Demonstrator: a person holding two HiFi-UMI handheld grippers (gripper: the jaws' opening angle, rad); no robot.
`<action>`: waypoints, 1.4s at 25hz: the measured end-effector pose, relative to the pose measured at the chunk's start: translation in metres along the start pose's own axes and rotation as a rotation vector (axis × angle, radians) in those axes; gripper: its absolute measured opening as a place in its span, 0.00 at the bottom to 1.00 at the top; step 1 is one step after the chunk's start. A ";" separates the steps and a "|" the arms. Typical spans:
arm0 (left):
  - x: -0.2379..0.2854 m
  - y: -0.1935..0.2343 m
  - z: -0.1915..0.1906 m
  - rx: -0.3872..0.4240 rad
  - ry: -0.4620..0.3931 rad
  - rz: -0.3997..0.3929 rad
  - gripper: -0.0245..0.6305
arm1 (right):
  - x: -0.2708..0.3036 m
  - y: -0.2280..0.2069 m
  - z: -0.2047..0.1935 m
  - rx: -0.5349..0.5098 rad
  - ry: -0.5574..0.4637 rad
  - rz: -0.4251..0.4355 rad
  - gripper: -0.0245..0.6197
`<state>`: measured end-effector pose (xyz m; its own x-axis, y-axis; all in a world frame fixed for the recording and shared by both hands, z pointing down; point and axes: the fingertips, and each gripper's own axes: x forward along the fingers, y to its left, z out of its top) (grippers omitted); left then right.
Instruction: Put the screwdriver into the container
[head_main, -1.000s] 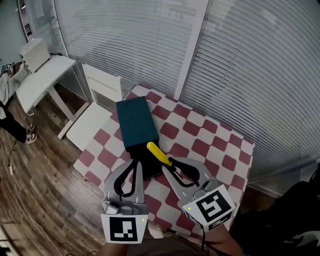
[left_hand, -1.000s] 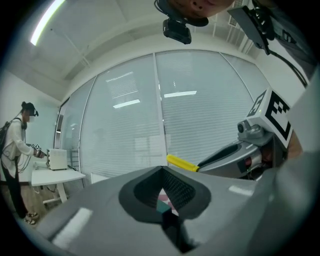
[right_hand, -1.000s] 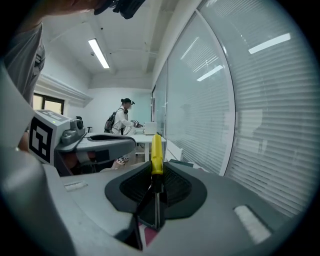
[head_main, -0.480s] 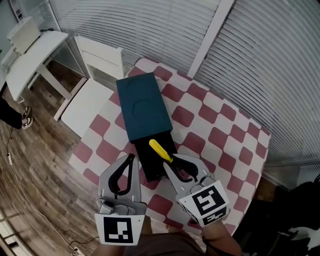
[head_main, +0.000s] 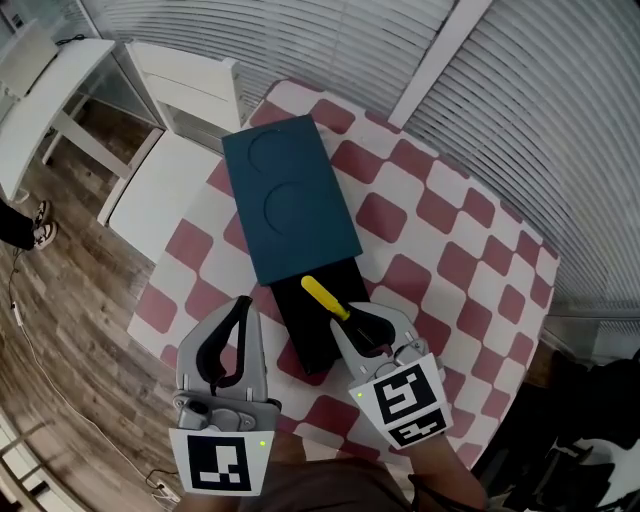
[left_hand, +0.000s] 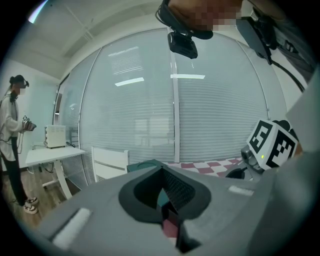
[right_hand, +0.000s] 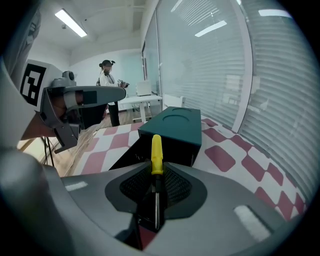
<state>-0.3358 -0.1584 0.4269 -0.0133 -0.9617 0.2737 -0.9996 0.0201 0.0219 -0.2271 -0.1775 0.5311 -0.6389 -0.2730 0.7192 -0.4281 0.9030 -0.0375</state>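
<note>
Red-and-white checked tabletop (head_main: 440, 215): yellow-handled screwdriver (head_main: 322, 298) was clamped by right gripper (head_main: 350, 322) over black open tray (head_main: 312, 340), left gripper (head_main: 240, 303) closed on nothing; released tilted, it might be bounced out.

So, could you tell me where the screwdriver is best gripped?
Probably as the right gripper holds the screwdriver now: jaws across the thin shaft, coming from the tip end, so the yellow handle leads into the container.

One screwdriver (head_main: 322, 299), one container (head_main: 290, 200) and one desk (head_main: 440, 250) are counted — two grippers too: left gripper (head_main: 242, 306), right gripper (head_main: 352, 322).
</note>
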 end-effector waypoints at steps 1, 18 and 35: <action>0.001 0.002 -0.001 -0.005 0.000 0.001 0.04 | 0.001 0.000 -0.001 -0.002 0.019 -0.006 0.19; -0.013 -0.008 0.004 -0.014 -0.013 -0.032 0.04 | -0.010 0.013 0.010 0.048 -0.034 0.001 0.28; -0.084 -0.132 0.130 0.107 -0.289 -0.047 0.04 | -0.219 0.000 0.078 -0.001 -0.570 -0.152 0.08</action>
<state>-0.2063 -0.1157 0.2756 0.0417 -0.9991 -0.0098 -0.9961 -0.0408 -0.0776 -0.1364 -0.1438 0.3196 -0.8133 -0.5347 0.2295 -0.5414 0.8399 0.0380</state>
